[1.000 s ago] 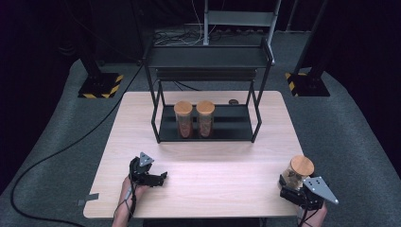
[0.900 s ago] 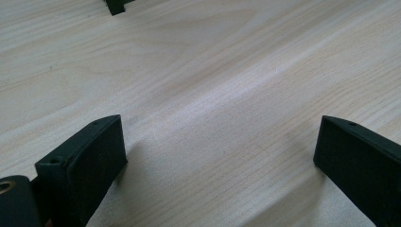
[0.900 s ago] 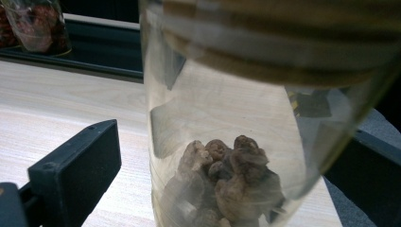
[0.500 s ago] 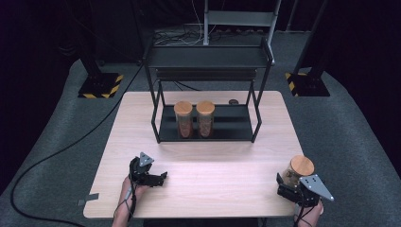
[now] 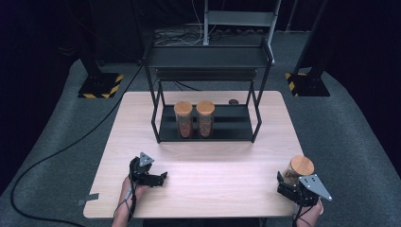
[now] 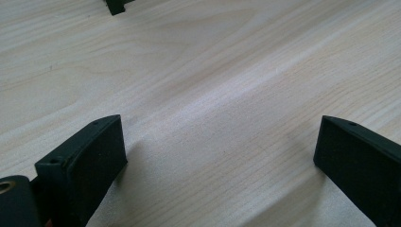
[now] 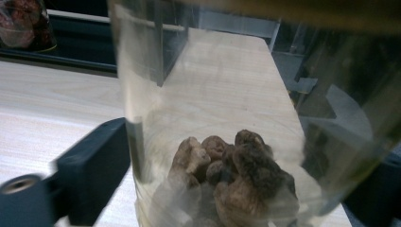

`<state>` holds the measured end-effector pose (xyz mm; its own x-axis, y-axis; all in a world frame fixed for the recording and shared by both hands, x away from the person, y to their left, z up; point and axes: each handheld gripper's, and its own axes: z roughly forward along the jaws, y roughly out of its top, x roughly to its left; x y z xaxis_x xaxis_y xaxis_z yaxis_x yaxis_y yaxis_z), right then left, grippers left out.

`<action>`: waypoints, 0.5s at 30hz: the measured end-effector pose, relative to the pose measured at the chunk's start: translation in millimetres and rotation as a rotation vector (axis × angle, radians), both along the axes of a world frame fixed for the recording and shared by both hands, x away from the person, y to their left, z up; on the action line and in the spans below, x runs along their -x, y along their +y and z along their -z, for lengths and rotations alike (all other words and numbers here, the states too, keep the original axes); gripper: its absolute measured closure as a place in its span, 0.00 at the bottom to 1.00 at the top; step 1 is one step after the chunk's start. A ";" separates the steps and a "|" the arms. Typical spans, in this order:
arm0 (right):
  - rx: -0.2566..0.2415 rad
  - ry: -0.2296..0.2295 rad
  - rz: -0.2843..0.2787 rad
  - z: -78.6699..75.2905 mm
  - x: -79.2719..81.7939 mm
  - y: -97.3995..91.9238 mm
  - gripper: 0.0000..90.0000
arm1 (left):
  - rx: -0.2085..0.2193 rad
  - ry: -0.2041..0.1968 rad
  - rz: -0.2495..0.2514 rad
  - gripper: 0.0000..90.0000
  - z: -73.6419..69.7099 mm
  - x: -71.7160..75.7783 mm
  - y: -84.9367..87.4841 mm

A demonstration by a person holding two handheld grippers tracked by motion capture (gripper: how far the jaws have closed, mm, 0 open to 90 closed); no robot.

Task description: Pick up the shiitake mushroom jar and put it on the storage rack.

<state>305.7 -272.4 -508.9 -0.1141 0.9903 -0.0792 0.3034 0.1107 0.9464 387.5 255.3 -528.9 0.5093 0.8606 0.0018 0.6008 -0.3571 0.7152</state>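
Note:
A glass jar (image 5: 300, 169) with a cork lid stands at the table's front right corner. My right gripper (image 5: 289, 182) has a jaw on each side of it and is shut on it. In the right gripper view the jar (image 7: 246, 142) looms close, with dried brown mushrooms (image 7: 231, 165) in its bottom, and my left fingertip (image 7: 97, 163) presses its wall. Two more cork-lidded jars (image 5: 183, 118) (image 5: 205, 117) stand side by side on the lower shelf of the black rack (image 5: 236, 132). My left gripper (image 5: 158, 178) rests near the front left, open over bare wood (image 6: 222, 118).
The black rack's top shelf (image 5: 208, 56) overhangs its lower shelf at the table's far middle. A small dark round thing (image 5: 232, 101) lies behind the rack. The table edge (image 5: 189, 216) runs just below both grippers. Black stands with striped bases (image 5: 99, 85) flank the table on the floor.
My right gripper has shifted slightly toward the jar at the front right corner. The jar and the left gripper have stayed in place.

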 end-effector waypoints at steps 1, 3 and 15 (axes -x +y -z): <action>-0.007 0.007 -0.009 0.5 -0.4 -0.6 0.17 | 0.000 0.000 0.000 0.03 0.0 0.0 0.0; -0.016 0.014 -0.014 1.5 -0.5 -1.0 0.22 | 0.000 0.000 0.000 0.03 0.0 0.0 0.0; -0.041 -0.011 0.003 4.2 -0.7 -2.5 0.27 | 0.000 0.000 0.000 0.03 0.0 0.0 0.0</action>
<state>306.3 -274.8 -513.1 -0.1106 0.9931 -0.0397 0.2934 0.0708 0.9534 387.5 255.3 -528.9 0.5094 0.8606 0.0017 0.6008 -0.3571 0.7152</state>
